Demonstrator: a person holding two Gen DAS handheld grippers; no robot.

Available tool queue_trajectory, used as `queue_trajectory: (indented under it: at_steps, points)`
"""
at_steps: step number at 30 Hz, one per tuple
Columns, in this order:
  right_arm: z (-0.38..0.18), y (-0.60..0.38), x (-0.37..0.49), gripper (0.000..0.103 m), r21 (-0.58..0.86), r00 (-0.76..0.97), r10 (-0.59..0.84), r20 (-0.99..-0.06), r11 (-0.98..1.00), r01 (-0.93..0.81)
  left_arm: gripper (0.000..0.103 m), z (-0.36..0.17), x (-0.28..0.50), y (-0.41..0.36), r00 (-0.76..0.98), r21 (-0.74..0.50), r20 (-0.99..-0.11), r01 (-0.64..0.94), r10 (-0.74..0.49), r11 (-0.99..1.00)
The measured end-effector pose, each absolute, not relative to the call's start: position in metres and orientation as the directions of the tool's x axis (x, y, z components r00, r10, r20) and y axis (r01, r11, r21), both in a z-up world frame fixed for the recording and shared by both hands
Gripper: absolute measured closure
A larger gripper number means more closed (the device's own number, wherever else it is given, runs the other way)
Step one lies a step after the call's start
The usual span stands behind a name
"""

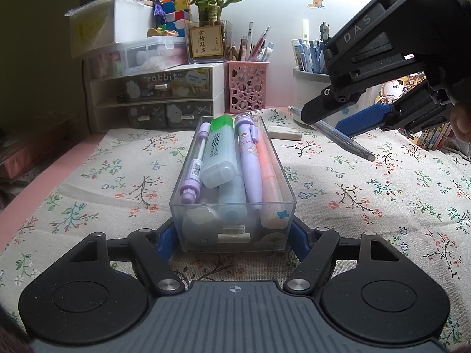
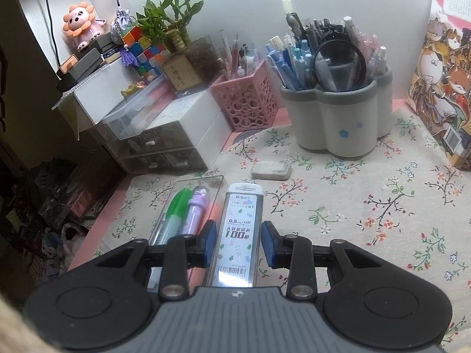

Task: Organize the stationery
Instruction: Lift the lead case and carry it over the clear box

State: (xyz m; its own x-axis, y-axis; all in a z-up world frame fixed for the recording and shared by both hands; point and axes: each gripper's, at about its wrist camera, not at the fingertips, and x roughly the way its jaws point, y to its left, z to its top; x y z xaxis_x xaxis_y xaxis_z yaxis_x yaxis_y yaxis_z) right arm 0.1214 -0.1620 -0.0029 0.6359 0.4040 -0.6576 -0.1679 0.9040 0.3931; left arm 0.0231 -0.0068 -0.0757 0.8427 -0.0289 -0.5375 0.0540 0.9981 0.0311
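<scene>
From the left wrist view, the left gripper [image 1: 234,236] has its blue-padded fingers [image 1: 164,239] against both sides of the near end of a clear plastic drawer tray [image 1: 206,206], pinching it, probably to steady it on the worktop for filling. The tray already carries a purple mechanical pencil [image 1: 194,164], a green-capped pale highlighter [image 1: 219,150], a lilac cartoon pen [image 1: 250,158] and a peach highlighter [image 1: 270,176]. Up at the right, the right gripper [image 1: 347,123] hangs above the cloth with a slim clear lead-refill case [image 1: 344,141] slanting down from its fingers. A worn white eraser [image 1: 285,133] lies loose just past the tray.

From the right wrist view, the refill case [image 2: 238,235] sits between the right gripper's [image 2: 239,242] blue pads [image 2: 210,241]; the left pad touches it, but a sliver of gap seems to show on the right, so I cannot tell whether the grip is firm. The case hovers just beside the tray [image 2: 188,182], likely headed into it.

The worktop is covered with a cream floral tablecloth [image 2: 368,206] over pink. At the back stand a white mini drawer cabinet [image 2: 164,138], a pink perforated pen holder [image 2: 250,100], a grey flower-shaped pen pot [image 2: 338,117], and a bamboo plant [image 2: 170,17].
</scene>
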Motion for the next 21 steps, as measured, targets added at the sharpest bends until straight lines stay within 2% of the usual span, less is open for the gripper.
queue_trajectory:
  at_steps: [6, 21]
  points:
    - [-0.003, -0.151, 0.129, 0.066, 0.469, 0.592, 0.479, -0.648, 0.864, -0.185, 0.03, -0.076, 0.023, -0.007, 0.843, 0.032, -0.538, 0.054, -0.029, 0.998]
    - [-0.006, -0.14, 0.141, 0.066, 0.565, 0.548, 0.551, -0.63, 0.809, -0.164, 0.03, -0.076, 0.024, -0.006, 0.842, 0.029, -0.538, 0.058, -0.033, 0.998]
